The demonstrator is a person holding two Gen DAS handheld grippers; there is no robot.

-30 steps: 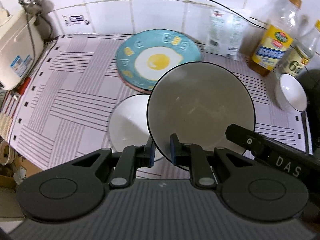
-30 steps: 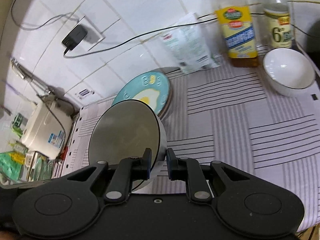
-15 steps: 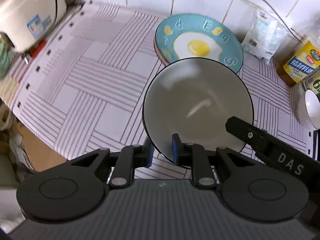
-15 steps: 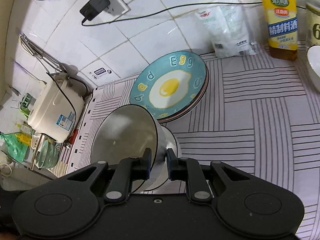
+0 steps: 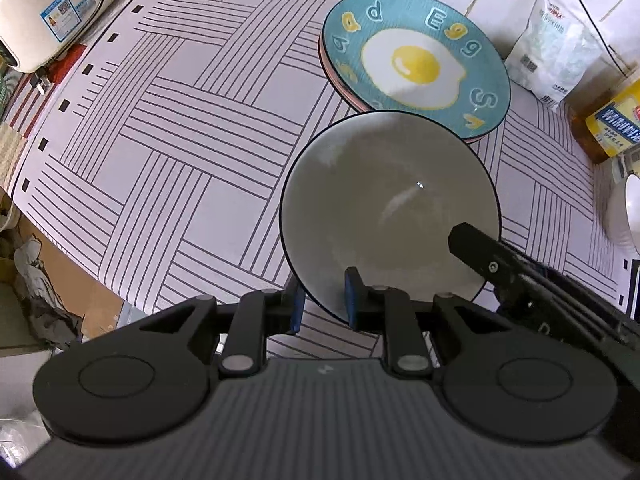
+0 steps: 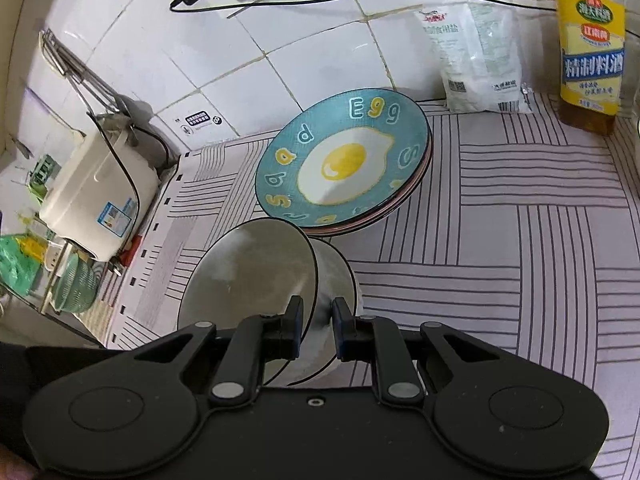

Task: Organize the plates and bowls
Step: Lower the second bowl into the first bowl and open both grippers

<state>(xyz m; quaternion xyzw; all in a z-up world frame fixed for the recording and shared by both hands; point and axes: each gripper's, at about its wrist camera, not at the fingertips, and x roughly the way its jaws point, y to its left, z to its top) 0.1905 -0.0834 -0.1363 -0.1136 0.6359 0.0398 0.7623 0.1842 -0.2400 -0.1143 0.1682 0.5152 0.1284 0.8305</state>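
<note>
Left wrist view: my left claw (image 5: pixel 324 308) has just been opening a little, and its pads sit on the near rim of the round grey bowl with a thin black edge (image 5: pixel 384 208). My right claw (image 6: pixel 316 322) is squeezed tight on the rim of that same bowl. The bowl sits tilted in a white bowl (image 6: pixel 340 276) on the striped worktop (image 5: pixel 180 120), just beside the blue plate with a fried egg picture (image 5: pixel 416 64), which lies on its far side.
</note>
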